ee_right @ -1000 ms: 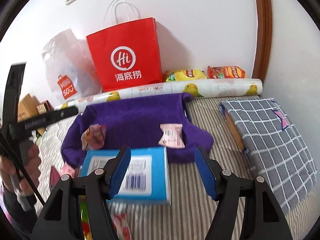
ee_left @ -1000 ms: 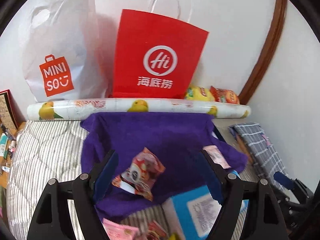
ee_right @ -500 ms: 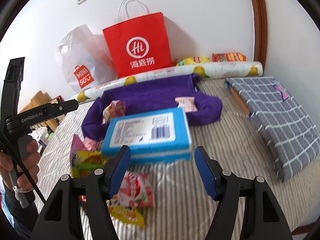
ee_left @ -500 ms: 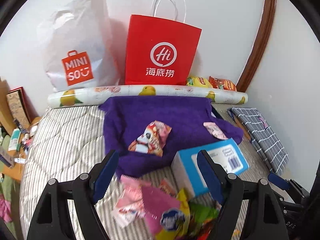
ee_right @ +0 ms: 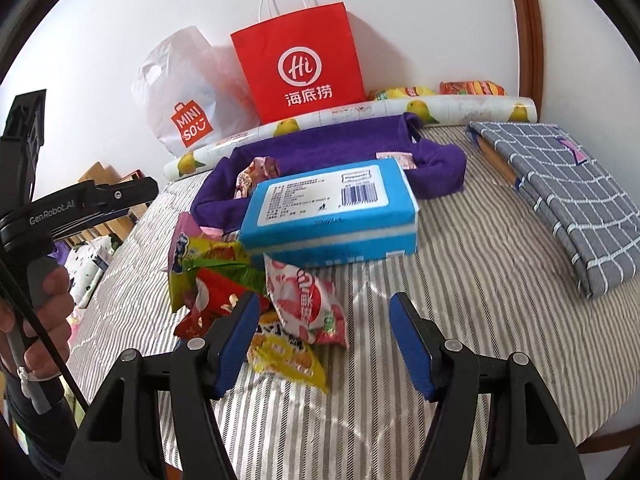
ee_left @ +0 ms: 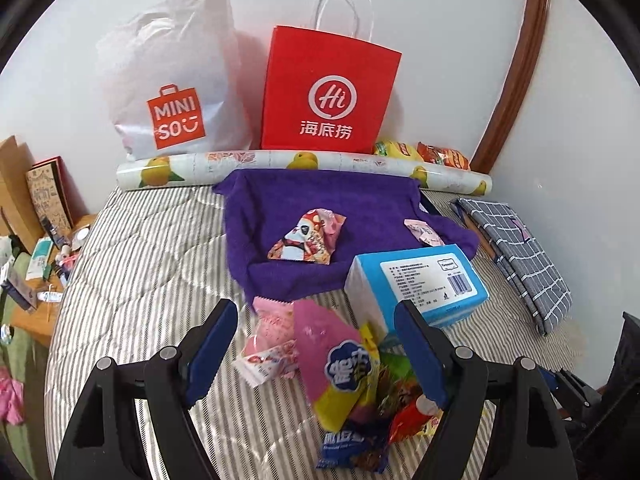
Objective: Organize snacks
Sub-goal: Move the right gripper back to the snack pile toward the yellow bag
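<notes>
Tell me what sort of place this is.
Probably a bedroom in a home: a striped quilted mattress against the wall, shopping bags leaning behind it, and a cluttered bedside surface beside it.

Glossy plastic snack packets [ee_left: 344,376] are catching light on a matt, striped quilted cloth mattress [ee_left: 140,280]. The purple cloth [ee_left: 320,200] is looking soft and fuzzy; far behind, the red bag [ee_left: 328,92] is showing matt paper, the white bag [ee_left: 172,76] shiny plastic.

Left gripper [ee_left: 320,344] and right gripper [ee_right: 325,340]: jaws spread wide, empty. Left hand [ee_right: 42,320] grips its handle.
</notes>
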Demonstrator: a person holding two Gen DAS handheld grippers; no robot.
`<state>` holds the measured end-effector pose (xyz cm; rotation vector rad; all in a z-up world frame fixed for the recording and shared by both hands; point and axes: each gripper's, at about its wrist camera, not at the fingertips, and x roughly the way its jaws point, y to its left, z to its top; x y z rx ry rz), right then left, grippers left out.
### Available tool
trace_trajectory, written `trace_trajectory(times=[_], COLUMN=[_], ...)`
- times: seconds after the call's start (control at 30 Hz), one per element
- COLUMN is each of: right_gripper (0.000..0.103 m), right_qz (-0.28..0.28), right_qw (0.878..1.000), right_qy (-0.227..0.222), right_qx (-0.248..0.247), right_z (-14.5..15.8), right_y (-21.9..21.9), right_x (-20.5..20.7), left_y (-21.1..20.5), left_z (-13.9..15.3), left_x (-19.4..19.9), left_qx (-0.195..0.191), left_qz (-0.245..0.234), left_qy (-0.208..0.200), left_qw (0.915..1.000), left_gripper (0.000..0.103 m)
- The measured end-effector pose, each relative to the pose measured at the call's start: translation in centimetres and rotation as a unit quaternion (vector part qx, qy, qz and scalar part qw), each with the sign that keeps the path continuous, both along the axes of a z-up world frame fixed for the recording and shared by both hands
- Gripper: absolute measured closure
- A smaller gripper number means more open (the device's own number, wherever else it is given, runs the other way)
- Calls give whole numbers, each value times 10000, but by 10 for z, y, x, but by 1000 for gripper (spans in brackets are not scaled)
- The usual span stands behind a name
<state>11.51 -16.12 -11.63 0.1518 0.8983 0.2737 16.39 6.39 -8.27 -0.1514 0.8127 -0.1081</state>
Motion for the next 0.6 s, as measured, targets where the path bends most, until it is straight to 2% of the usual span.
trace_trajectory(times=[0.37, 0.6], right_gripper=[37, 37], right_qz=[205, 609], right_qw=[9997, 9976], right_qy=[110, 342], right_qx=[2, -2], right_z=[-7, -24], right_y=[10, 30], right_x=[-4, -6], left_y=[15, 21], left_z=[-17, -28], left_x=[-9, -10], left_qx=[-37, -198], left_qz=[172, 212], left_qy=[189, 307], left_qw=[9997, 9991], left_gripper=[24, 24])
